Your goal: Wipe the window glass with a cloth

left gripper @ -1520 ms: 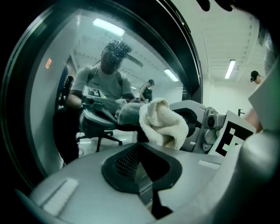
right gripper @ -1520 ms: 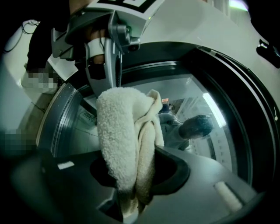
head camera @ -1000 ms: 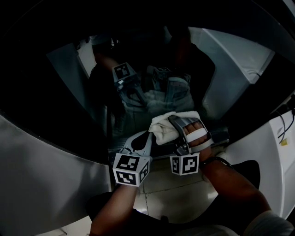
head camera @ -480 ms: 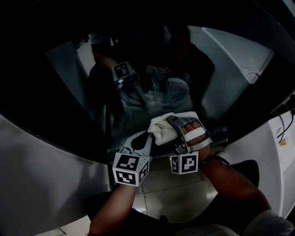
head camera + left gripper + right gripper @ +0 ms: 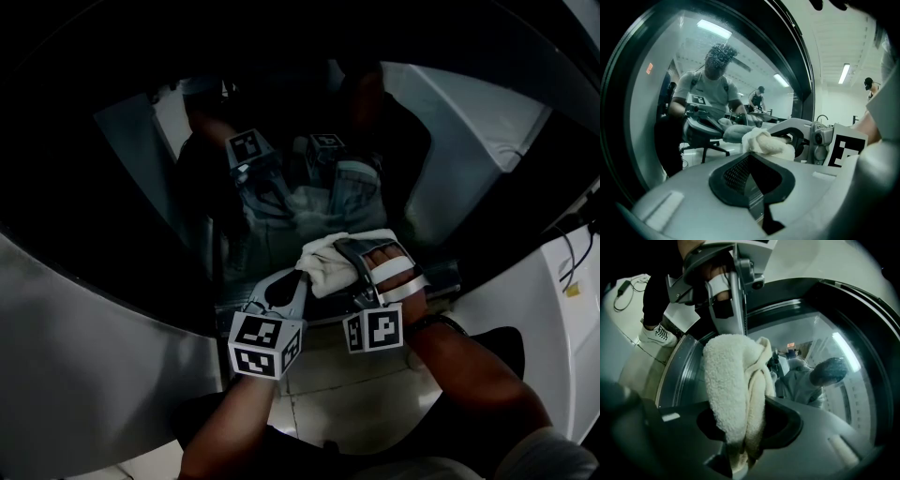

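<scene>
A: What's different from a second ago?

B: Not much. The right gripper (image 5: 740, 446) has slid the cloth (image 5: 330, 262) a touch up and to the left across the window glass (image 5: 281, 178). Its marker cube (image 5: 373, 330) has moved with it.

A: So the wiping is under way?

B: I'd say so: a slow stroke low on the pane, with most of the glass above it probably still to do.

A: How is the cloth held?

B: The right fingers are clamped on a folded bunch of it, and the free end is pushed towards the glass.

A: And the left gripper (image 5: 757, 199)?

B: Its fingers are together with nothing between them, and its tip is just beside the cloth's edge.

A: Any writing or brand?

B: None that I can read. There are only the black-and-white squares on the cubes, and a small orange patch (image 5: 649, 68) reflected in the glass, too small to make out.
</scene>
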A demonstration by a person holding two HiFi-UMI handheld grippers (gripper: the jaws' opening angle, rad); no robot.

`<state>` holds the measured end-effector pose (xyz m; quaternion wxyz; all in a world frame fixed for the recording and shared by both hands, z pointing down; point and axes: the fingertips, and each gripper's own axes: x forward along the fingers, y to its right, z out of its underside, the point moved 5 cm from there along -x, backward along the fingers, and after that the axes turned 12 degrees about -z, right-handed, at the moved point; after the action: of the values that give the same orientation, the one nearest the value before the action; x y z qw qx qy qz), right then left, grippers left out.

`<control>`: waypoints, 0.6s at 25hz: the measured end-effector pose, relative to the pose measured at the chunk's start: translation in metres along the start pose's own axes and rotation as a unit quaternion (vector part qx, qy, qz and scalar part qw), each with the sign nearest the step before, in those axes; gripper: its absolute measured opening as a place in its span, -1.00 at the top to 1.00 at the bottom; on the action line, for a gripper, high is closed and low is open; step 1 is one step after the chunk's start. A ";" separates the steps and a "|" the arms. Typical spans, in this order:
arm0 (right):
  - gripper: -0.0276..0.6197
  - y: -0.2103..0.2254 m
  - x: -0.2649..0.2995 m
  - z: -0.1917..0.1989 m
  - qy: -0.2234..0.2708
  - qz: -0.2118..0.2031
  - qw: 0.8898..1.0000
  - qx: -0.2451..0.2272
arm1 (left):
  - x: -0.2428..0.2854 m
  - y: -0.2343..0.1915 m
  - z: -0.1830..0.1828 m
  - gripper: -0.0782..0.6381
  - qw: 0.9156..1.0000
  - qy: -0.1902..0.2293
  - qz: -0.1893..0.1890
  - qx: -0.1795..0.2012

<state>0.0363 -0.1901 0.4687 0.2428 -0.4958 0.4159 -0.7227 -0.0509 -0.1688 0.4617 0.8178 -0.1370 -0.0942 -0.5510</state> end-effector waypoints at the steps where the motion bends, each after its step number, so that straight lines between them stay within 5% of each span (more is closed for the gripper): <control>1: 0.48 0.000 0.000 0.000 -0.001 -0.010 1.000 0.001 | 0.000 0.000 0.001 0.73 1.000 0.000 0.000 0.000; 7: 0.49 -0.012 0.006 0.008 -0.022 -0.100 0.995 0.011 | 0.000 0.001 0.005 0.73 1.000 0.010 0.006 0.004; 15: 0.49 -0.017 -0.008 0.018 -0.036 -0.092 0.995 0.019 | 0.002 0.002 0.006 0.73 1.000 0.016 0.021 0.014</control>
<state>0.0571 -0.1809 0.4819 0.1999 -0.5525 0.3457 -0.7316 -0.0483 -0.1674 0.4680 0.8324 -0.1190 -0.0863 -0.5343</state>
